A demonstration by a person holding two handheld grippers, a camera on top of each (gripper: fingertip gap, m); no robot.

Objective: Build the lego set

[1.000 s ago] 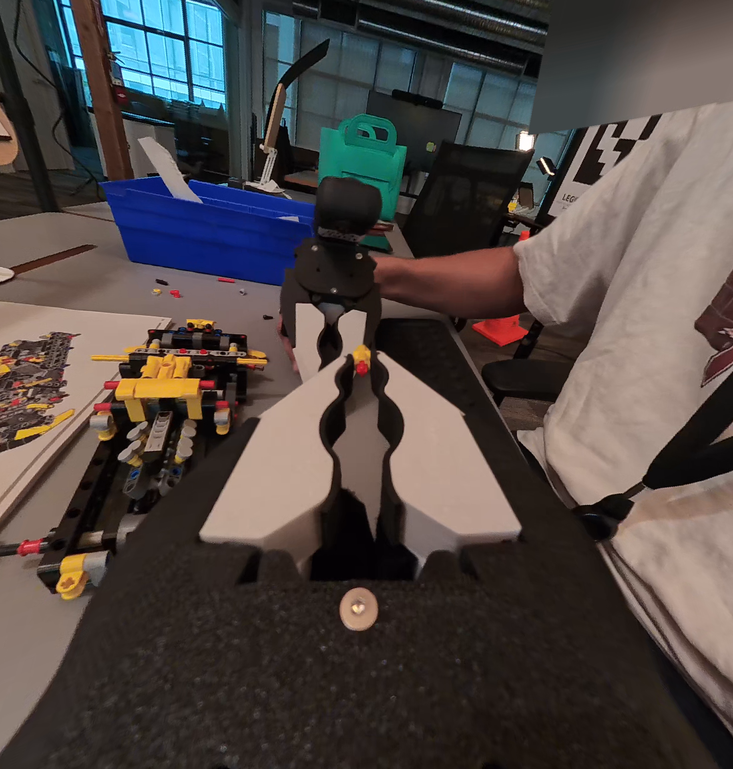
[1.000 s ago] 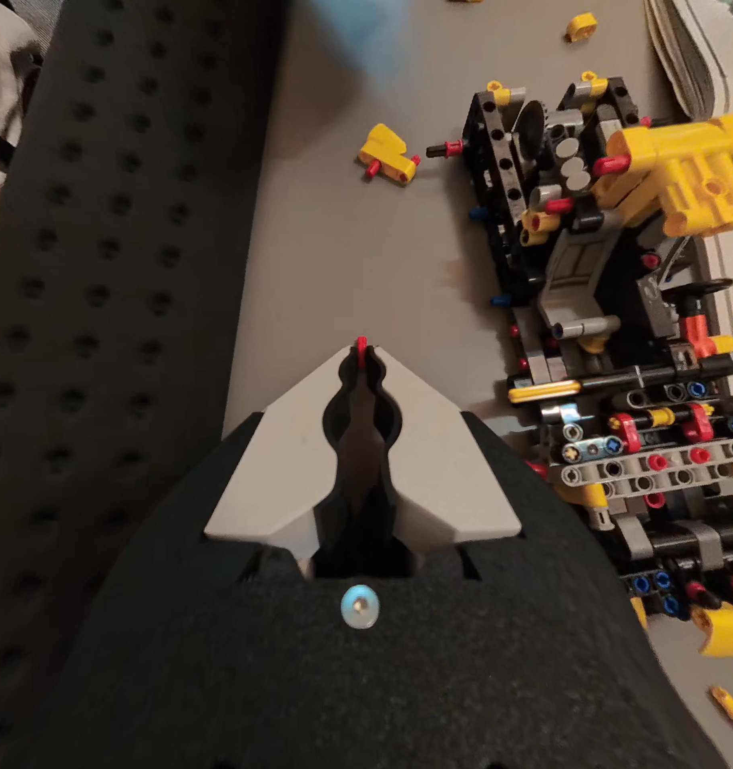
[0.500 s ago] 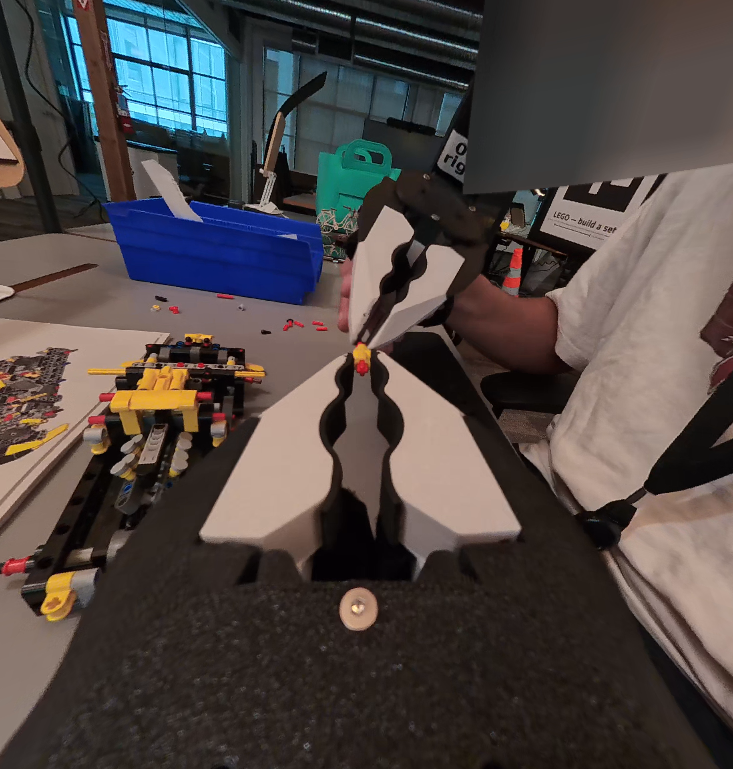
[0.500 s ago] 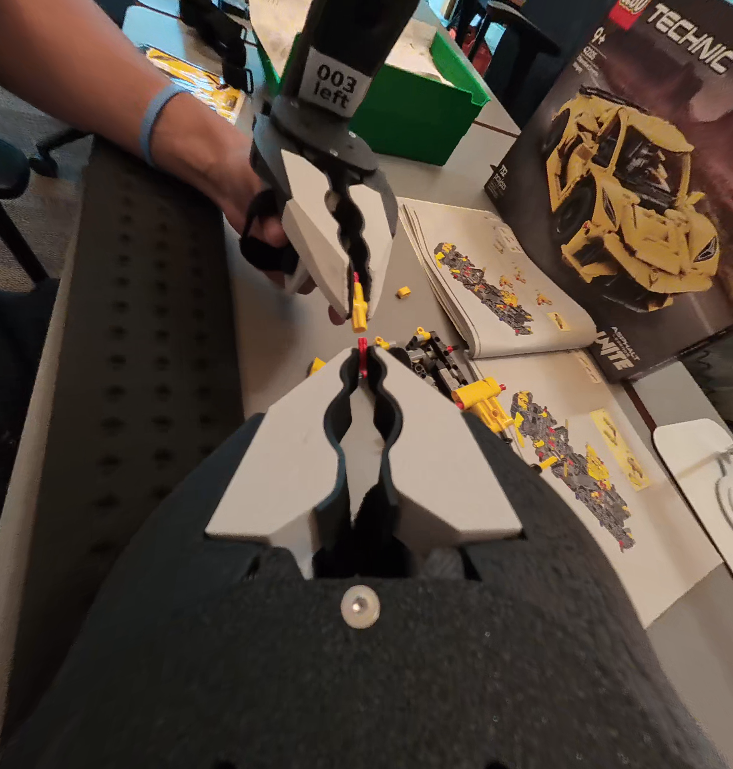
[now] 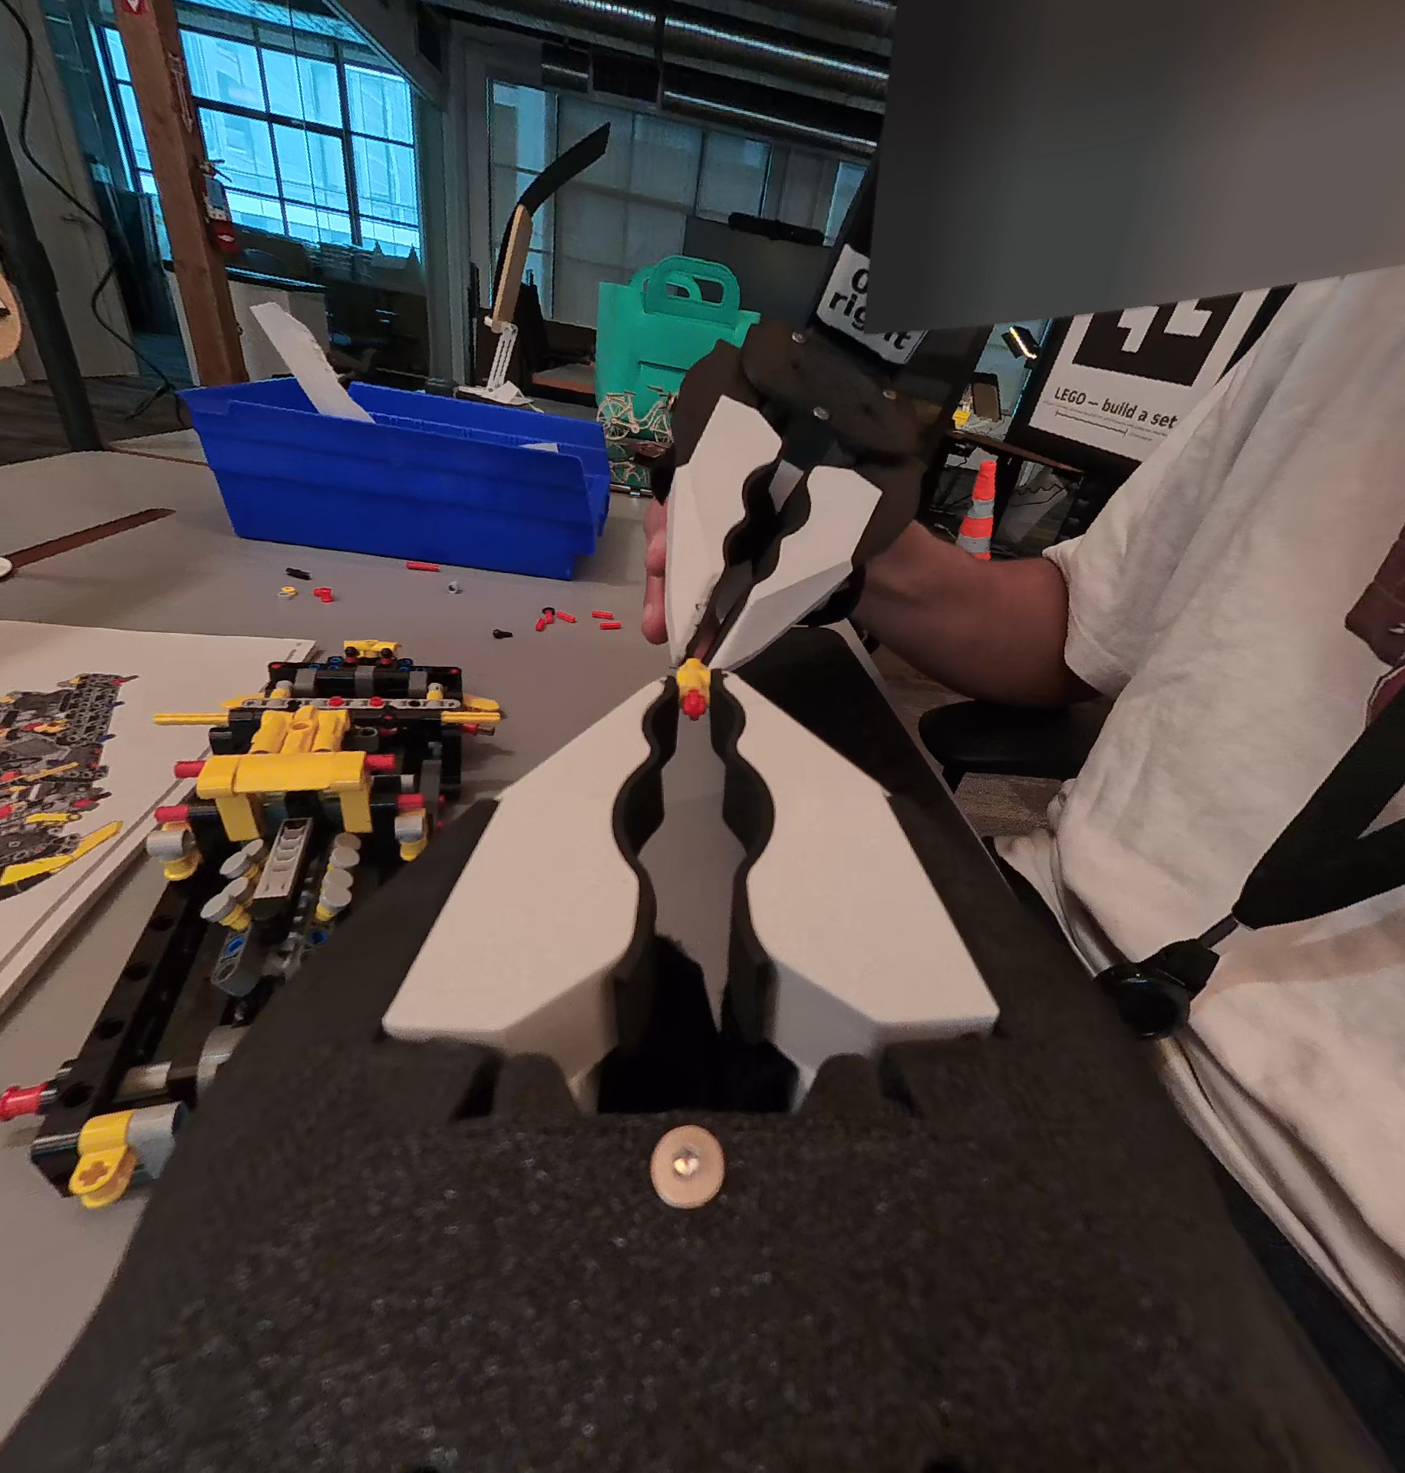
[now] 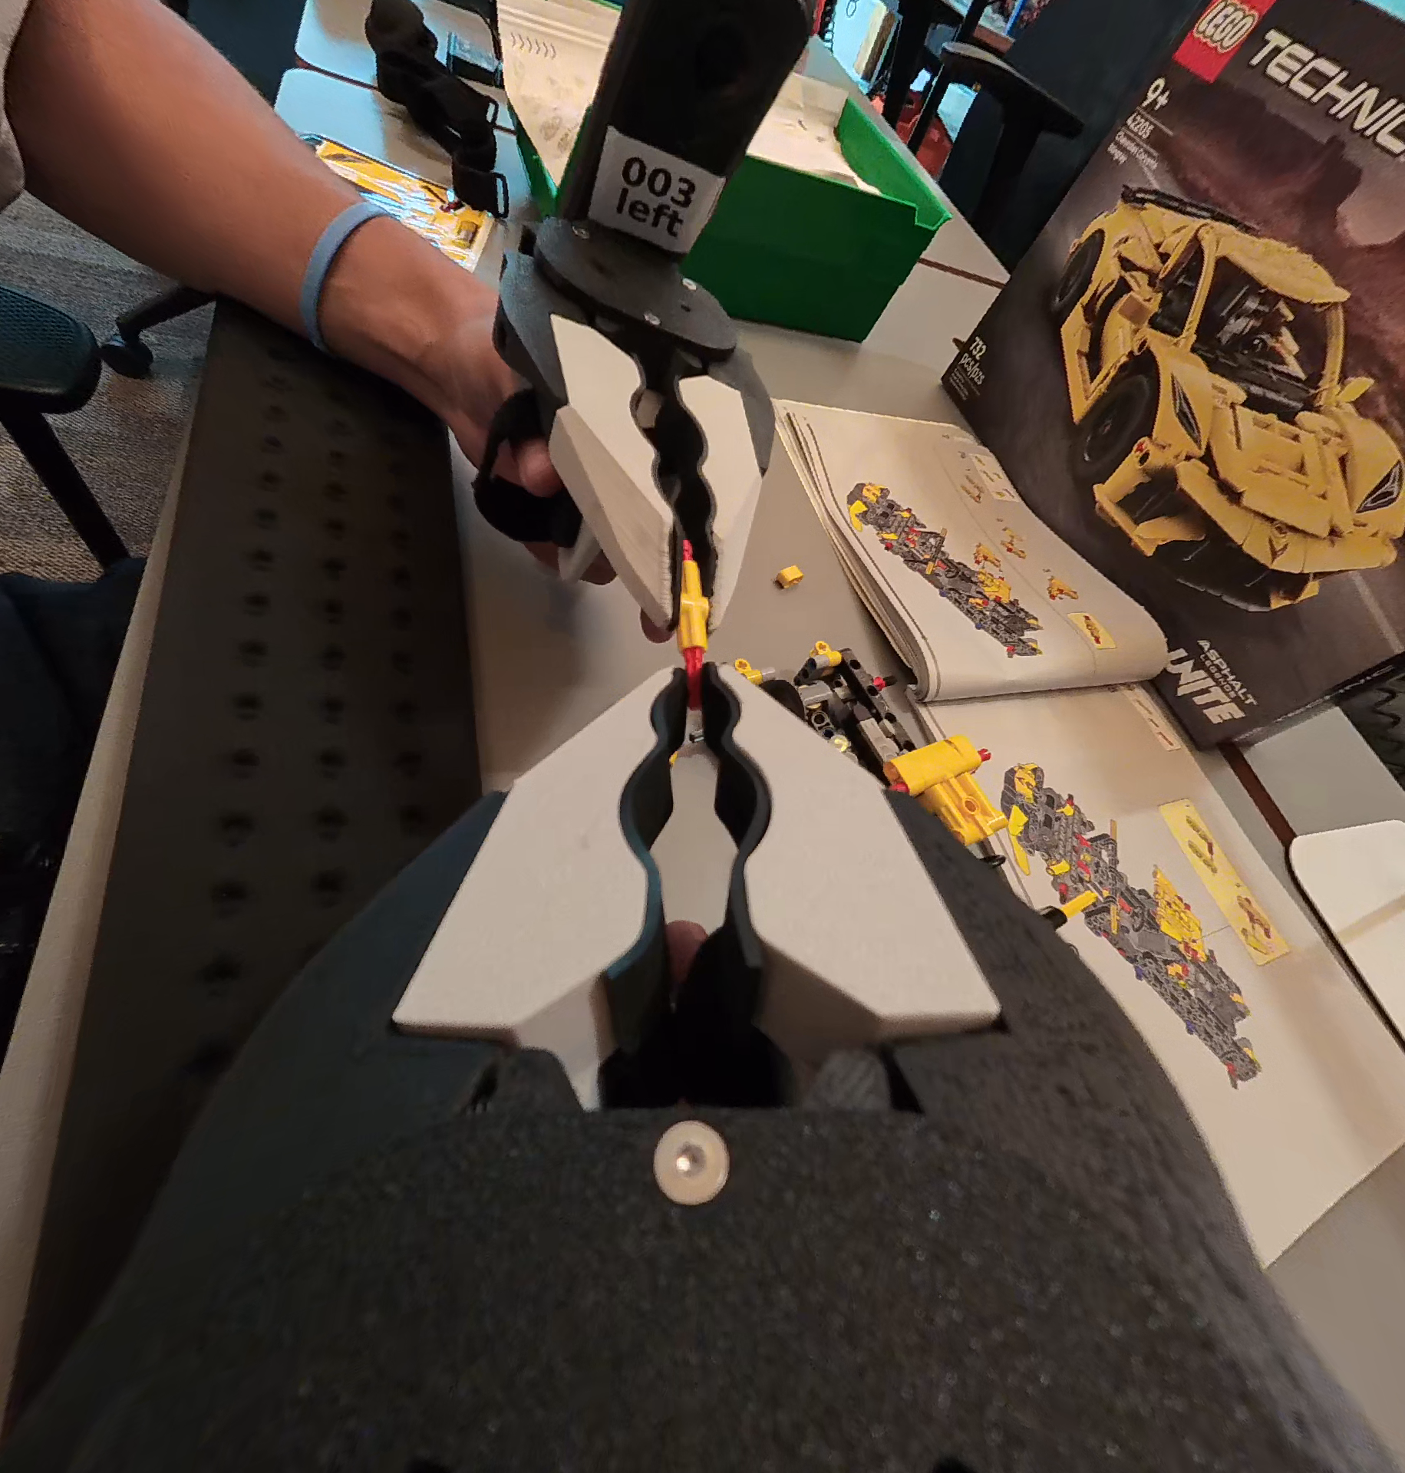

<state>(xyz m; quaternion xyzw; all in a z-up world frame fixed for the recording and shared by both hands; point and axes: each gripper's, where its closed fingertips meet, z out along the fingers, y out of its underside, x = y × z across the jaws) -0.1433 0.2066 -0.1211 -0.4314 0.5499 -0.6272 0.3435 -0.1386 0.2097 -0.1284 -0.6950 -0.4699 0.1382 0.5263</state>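
Where tips meet, smooth yellow connector (image 6: 692, 612), seemingly ribbed red pin (image 6: 693, 677)

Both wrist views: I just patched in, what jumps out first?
The two claws meet tip to tip above the table: the left claw is shut on a small yellow connector, and the right claw pinches a red pin going into its end. To one side on the grey table lies the half-built black and yellow chassis. An open instruction booklet and the set's box sit beyond.
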